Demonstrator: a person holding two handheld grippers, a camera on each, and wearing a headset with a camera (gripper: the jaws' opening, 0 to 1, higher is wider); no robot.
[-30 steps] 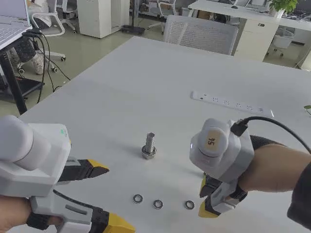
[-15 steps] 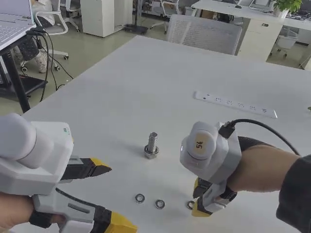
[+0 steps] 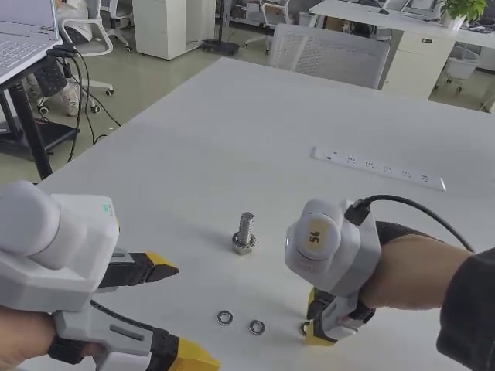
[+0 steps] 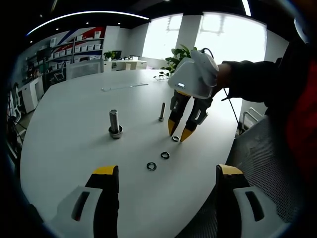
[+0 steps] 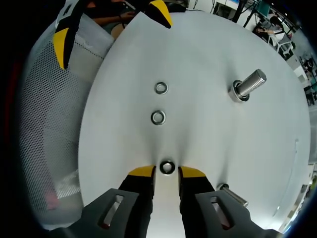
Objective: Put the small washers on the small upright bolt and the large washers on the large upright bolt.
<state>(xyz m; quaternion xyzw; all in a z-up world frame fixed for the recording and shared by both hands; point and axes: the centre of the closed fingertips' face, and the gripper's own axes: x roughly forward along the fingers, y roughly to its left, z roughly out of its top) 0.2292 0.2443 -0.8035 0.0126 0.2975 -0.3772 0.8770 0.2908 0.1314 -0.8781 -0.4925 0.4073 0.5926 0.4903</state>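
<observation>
A large upright bolt (image 3: 245,232) (image 4: 115,124) (image 5: 246,85) stands mid-table. In the left gripper view a thin small bolt (image 4: 162,111) stands further back; it also shows low in the right gripper view as the small bolt (image 5: 230,194). Three small washers lie in a row: one (image 3: 225,317) (image 5: 161,88), a second (image 3: 257,327) (image 5: 158,117), and a third (image 5: 167,167) (image 4: 175,138). My right gripper (image 5: 167,172) (image 3: 317,332) (image 4: 178,134) is down at the table, open, its jaws on either side of the third washer with small gaps. My left gripper (image 4: 166,171) (image 3: 174,313) hovers open and empty at the near edge.
A white power strip (image 3: 379,166) lies at the far right of the table (image 3: 232,131). A mesh chair (image 3: 332,50) stands behind the table's far edge. A laptop stand with cables (image 3: 31,69) is off to the left.
My right gripper has dropped lower and shifted slightly left, so its jaws now straddle the rightmost washer. The left gripper has held still.
</observation>
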